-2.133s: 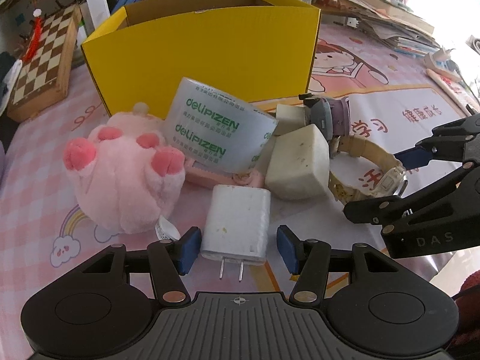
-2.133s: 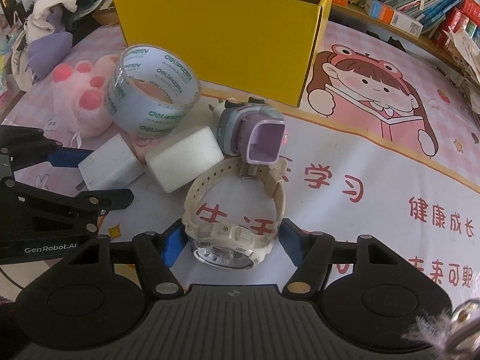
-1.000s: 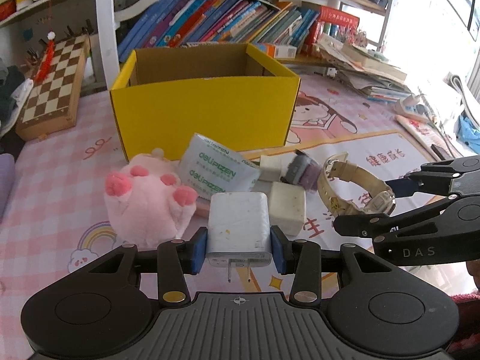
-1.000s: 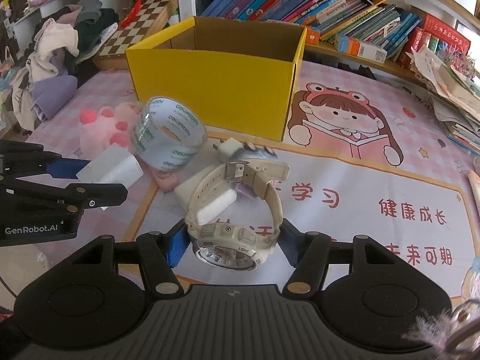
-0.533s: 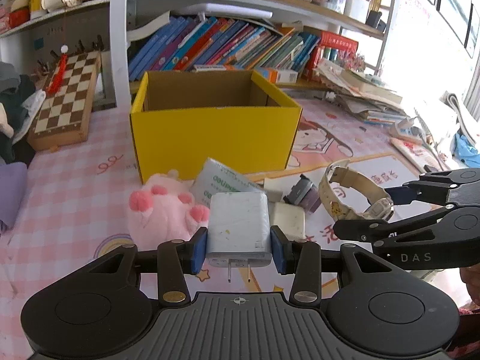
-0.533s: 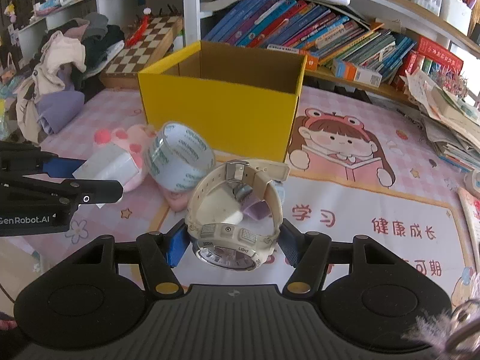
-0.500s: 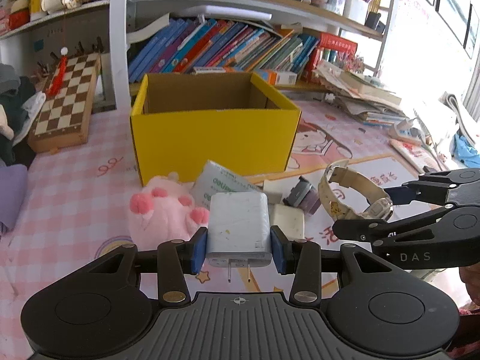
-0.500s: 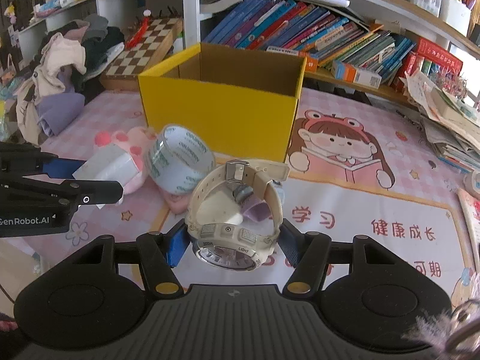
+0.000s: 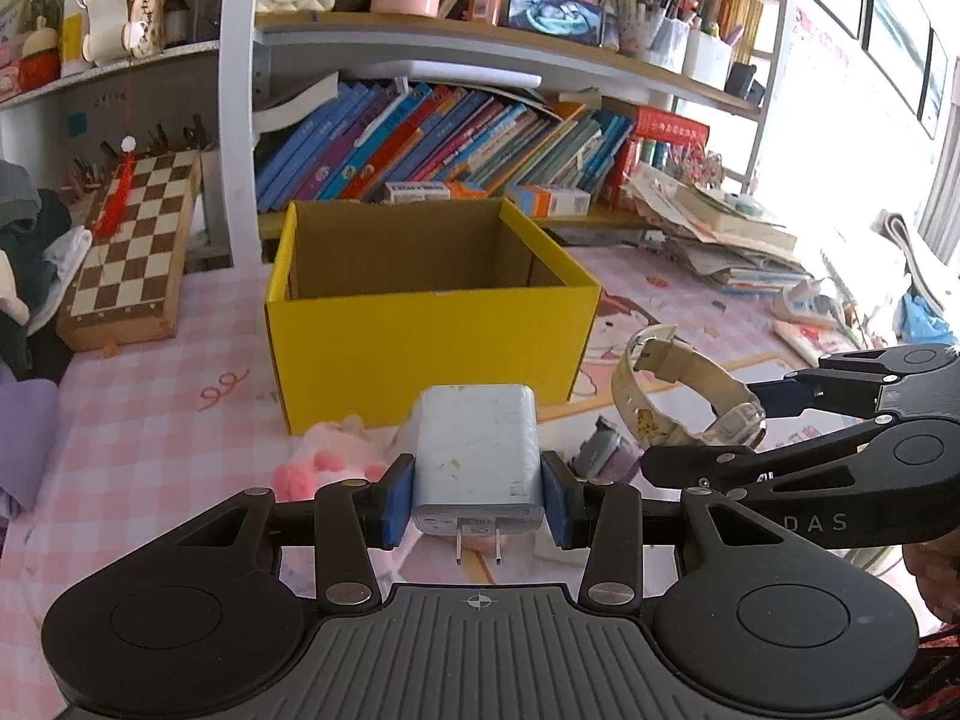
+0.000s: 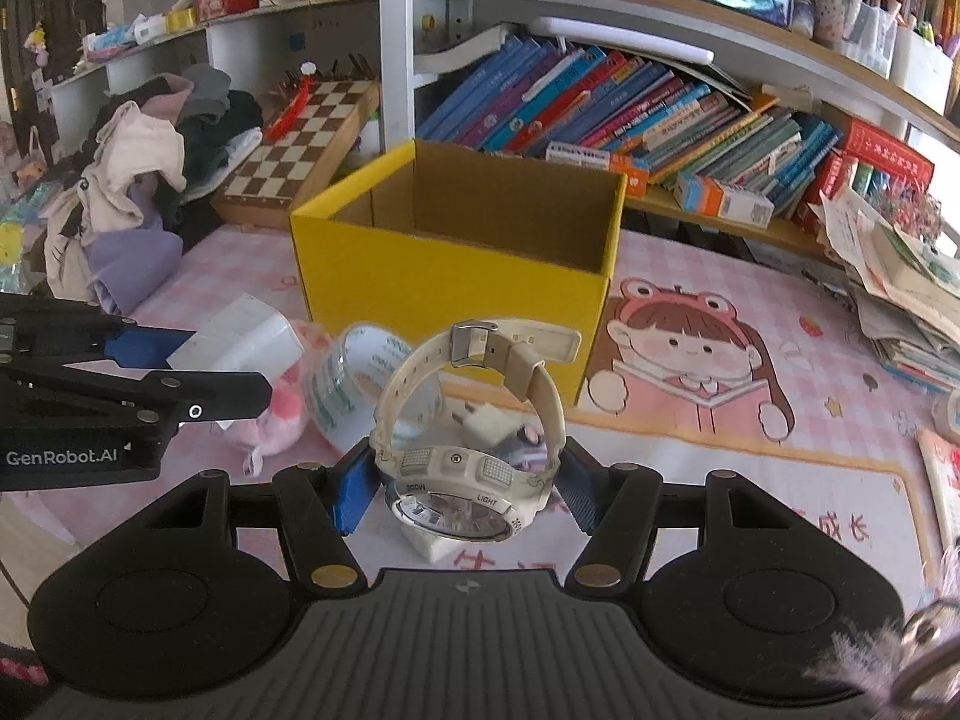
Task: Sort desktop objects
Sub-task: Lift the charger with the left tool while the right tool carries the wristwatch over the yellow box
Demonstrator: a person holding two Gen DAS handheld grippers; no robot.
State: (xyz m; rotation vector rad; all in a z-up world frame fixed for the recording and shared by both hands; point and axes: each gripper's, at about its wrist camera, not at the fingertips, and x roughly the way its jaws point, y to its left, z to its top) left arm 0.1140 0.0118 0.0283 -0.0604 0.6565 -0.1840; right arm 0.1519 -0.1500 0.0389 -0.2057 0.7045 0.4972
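L tool [image 9: 477, 501] grips charger [image 9: 477, 450] | R tool [image 10: 461, 489] grips watch [image 10: 465, 420] (both aloft)

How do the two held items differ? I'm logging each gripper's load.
The white charger is a solid block with metal prongs, clamped in the left gripper. The cream watch is an open strap loop with a round face, clamped in the right gripper. Both are lifted, short of the yellow box.
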